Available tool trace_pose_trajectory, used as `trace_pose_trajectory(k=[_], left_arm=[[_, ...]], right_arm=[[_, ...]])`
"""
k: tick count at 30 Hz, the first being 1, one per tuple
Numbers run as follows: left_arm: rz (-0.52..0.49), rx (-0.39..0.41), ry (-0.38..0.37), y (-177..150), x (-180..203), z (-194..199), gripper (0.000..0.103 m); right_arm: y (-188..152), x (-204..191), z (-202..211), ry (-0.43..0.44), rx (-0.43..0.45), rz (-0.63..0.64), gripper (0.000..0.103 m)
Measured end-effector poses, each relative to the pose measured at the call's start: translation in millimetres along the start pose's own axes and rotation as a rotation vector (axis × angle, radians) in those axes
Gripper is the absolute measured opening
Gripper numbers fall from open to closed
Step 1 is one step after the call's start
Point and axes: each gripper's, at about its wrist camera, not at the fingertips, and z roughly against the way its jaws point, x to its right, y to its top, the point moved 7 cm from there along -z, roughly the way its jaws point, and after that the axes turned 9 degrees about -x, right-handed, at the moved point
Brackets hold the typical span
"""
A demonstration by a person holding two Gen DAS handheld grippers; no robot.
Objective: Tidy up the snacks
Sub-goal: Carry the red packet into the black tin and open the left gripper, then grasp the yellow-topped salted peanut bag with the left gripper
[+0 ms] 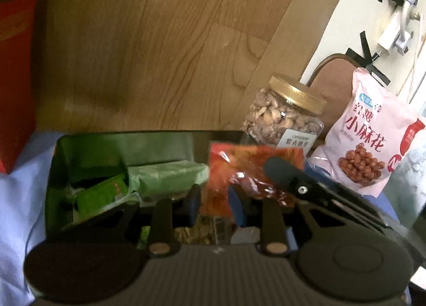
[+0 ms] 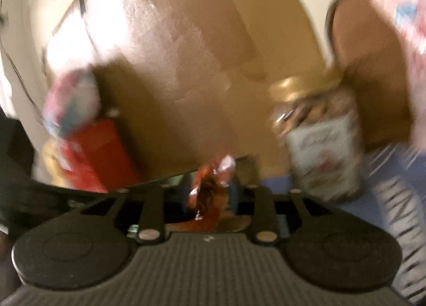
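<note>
In the left wrist view a dark tin box [image 1: 53, 162] holds several green snack packets [image 1: 101, 194]. My left gripper [image 1: 214, 203] hangs over the box with its blue pads apart; a red snack packet [image 1: 239, 170] shows just ahead of them. My right gripper [image 1: 279, 172] reaches in from the right, shut on a dark red wrapped snack [image 1: 255, 188]. In the blurred right wrist view my right gripper [image 2: 210, 199] is shut on that red wrapped snack [image 2: 209, 194] over the box rim [image 2: 80, 188].
A clear jar of nuts with a gold lid [image 1: 285, 114] and a pink snack bag [image 1: 370, 140] stand right of the box on a blue cloth [image 1: 21, 186]. A red box [image 1: 16, 71] stands at left. Wooden floor [image 1: 159, 39] lies beyond. The jar [image 2: 319, 140] is blurred in the right wrist view.
</note>
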Motion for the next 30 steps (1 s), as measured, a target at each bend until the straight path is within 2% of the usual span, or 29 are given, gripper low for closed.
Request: trace_pose_trajectory(k=[1,5,7,9,12,14,16,17,19,21,24,27,30], left_arm=[[0.004,0.003,0.0,0.4,-0.2,0.2,0.026],[0.02,0.017,0.002,-3.3,0.6,21.5,0.028],[0.031,0.048,-0.022,-10.1,-3.8,48.4,0.029],[0.058,0.087,-0.038,-21.5,-14.7,80.2,0.036],[0.121,0.136,-0.002,-48.2,-44.4,126.4,0.041],[0.17,0.14,0.057,-70.4,-69.1,148.0,0.044],[0.225,0.099,0.121,-96.0,-93.0,157.5,0.044],[0.253,0.06,0.136,-110.4,-103.6,158.3,0.044],[0.293,0.009,0.114,-131.5,-115.5,157.0,0.044],[0.326,-0.023,0.075,-144.8,-121.1,154.3,0.044],[0.348,-0.037,0.005,-151.1,-120.0,147.2,0.046],[0.338,-0.066,-0.023,-156.5,-115.1,136.4,0.048],[0.328,-0.073,-0.003,-163.0,-111.1,128.0,0.048]], right_arm=[[0.3,3.6,2.5,-0.006,0.016,-0.003,0.061],[3.0,13.8,20.7,0.003,0.086,-0.067,0.061],[6.7,13.1,33.3,0.013,0.128,-0.069,0.061],[10.4,10.2,40.3,0.04,0.146,-0.081,0.061],[14.2,-1.8,48.3,0.131,0.124,-0.104,0.061],[8.9,-23.5,48.1,0.25,0.049,-0.088,0.061],[-3.3,-51.0,44.3,0.369,-0.053,-0.047,0.061],[-14.4,-67.1,41.6,0.423,-0.116,-0.012,0.061],[-46.5,-101.3,35.9,0.499,-0.289,0.083,0.061],[-79.9,-129.4,33.9,0.511,-0.407,0.198,0.061],[-117.9,-160.0,40.1,0.486,-0.489,0.394,0.061],[-140.0,-177.6,42.6,0.454,-0.523,0.501,0.062],[-150.6,-185.9,36.7,0.397,-0.516,0.552,0.062]])
